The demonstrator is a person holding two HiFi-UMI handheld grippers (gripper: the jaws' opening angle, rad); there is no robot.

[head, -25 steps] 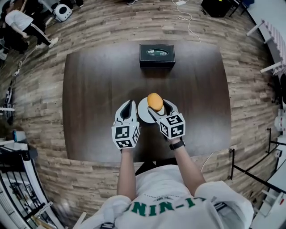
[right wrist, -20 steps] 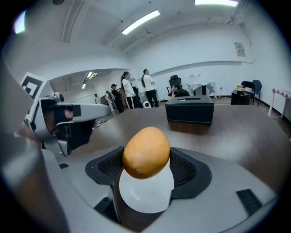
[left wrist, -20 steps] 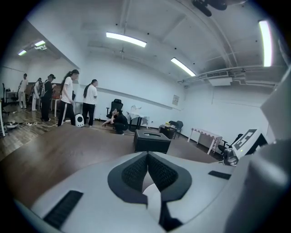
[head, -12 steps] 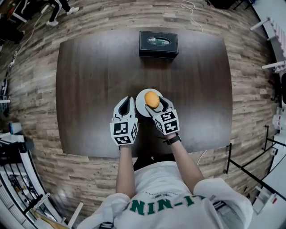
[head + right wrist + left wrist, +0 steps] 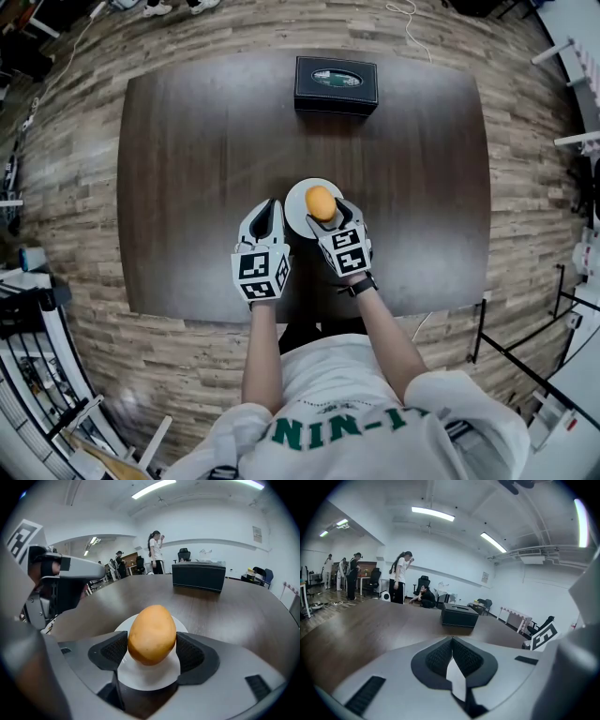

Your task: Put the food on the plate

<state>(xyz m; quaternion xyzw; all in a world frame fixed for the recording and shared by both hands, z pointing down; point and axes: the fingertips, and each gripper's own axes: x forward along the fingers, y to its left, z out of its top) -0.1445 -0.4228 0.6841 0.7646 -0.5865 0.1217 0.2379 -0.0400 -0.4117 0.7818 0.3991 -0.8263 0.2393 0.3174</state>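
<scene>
- 2 grippers sit at the near middle of the tabletop (image 5: 187,169), side by side and just apart.
- Right gripper (image 5: 323,216) holds the food (image 5: 321,202), an orange-yellow, egg-shaped piece. Its pads (image 5: 115,651) press on the left and right flanks, so the jaws stand fairly wide around it.
- Food is directly over the white plate (image 5: 294,201), roughly at its centre. In the right gripper view the plate's rim shows below and behind it; whether the underside already touches the plate I cannot tell.
- Left gripper (image 5: 268,212) is just left of the plate, with its jaws together and nothing between them. It seems to have no part in this step.
- 1 black box (image 5: 337,84) stands at the far edge, well apart from the plate and out of the way.
- Step in hand, as I judge it: the placing, near its end, with the food carried over its target but not yet let go.
- Next move likely calls for settling the food onto the plate, then spreading the jaws evenly so the rounded piece does not roll, and pulling back toward the near side without nudging it.
</scene>
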